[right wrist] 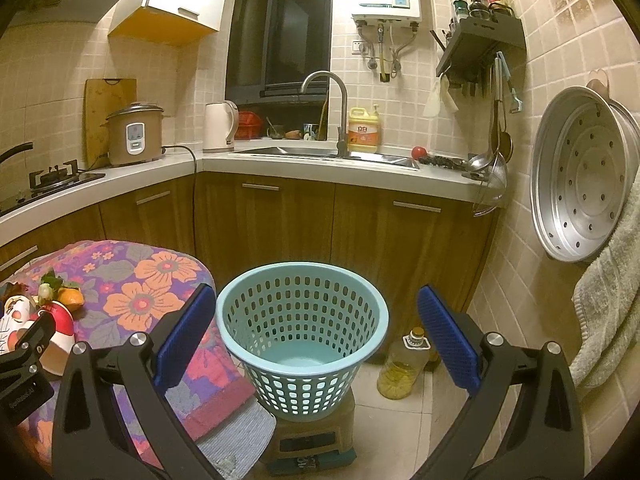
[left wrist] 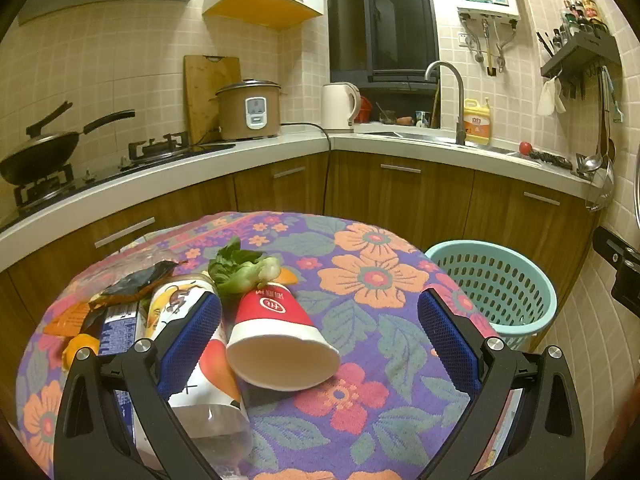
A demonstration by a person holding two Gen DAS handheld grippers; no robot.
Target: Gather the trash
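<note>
Low centre of the left view: the left gripper (left wrist: 320,334) hangs over the table (left wrist: 376,280) with its jaws wide apart, gripping nothing.
Cup: a red and white paper cup (left wrist: 278,338) lies on its side between the blue pads, mouth toward the camera, nearer the left pad.
Other trash: a leafy green (left wrist: 240,266) sits just behind the cup; a printed pouch (left wrist: 188,320) and a dark wrapper (left wrist: 136,282) lie at lower left, the pouch partly under the left finger.
Basket: a light blue basket (left wrist: 500,280) stands at the right, beside the table edge.
Lower middle of the right view: the right gripper (right wrist: 316,332) has its jaws spread, holding nothing, with the basket (right wrist: 302,340) framed between them.
Basket base: it rests on a small stool (right wrist: 308,440).
Floor: an oil bottle (right wrist: 402,364) stands just right of the basket.
</note>
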